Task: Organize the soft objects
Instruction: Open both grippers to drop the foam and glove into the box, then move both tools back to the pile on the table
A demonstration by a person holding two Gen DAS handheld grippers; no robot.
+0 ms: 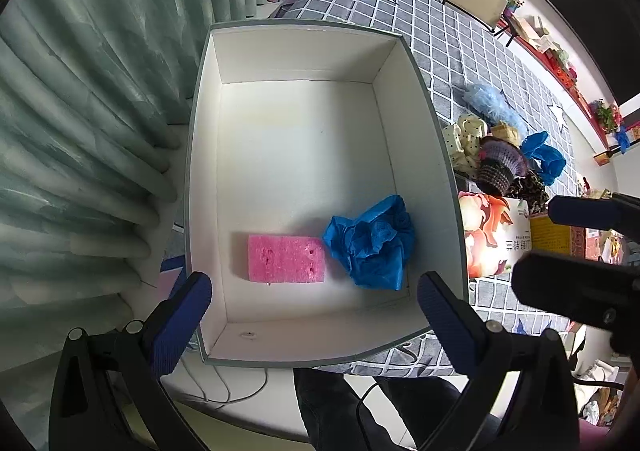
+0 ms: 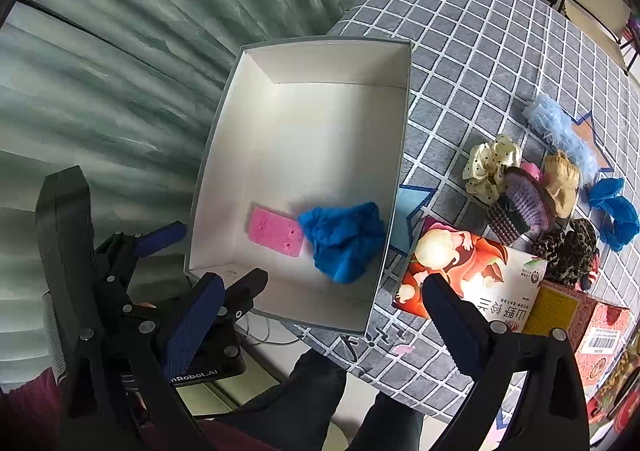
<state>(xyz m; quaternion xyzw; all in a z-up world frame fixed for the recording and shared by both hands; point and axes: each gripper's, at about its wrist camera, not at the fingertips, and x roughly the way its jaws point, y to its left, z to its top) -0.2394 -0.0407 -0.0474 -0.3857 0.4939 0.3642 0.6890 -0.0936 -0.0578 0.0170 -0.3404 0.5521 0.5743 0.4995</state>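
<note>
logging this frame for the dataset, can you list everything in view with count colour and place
box: 1, white inside with grey rim, on the table's left part
sponge: 1, pink, in the box near its front wall
crumpled cover: 1, blue, in the box right of the sponge
second crumpled cover: 1, blue, on the table at far right
scrunchies: 3, cream dotted, tan, leopard, in the pile right of the box
fluffy band: 1, light blue, behind the pile
knitted piece: 1, purple and dark, in the pile
cartons: 2, red-orange and red-yellow, near the table's front edge
tablecloth: 1, grey checked with stars
curtain: green, left
left gripper: open, above the box's front edge
right gripper: open, above the box's front right corner
</note>
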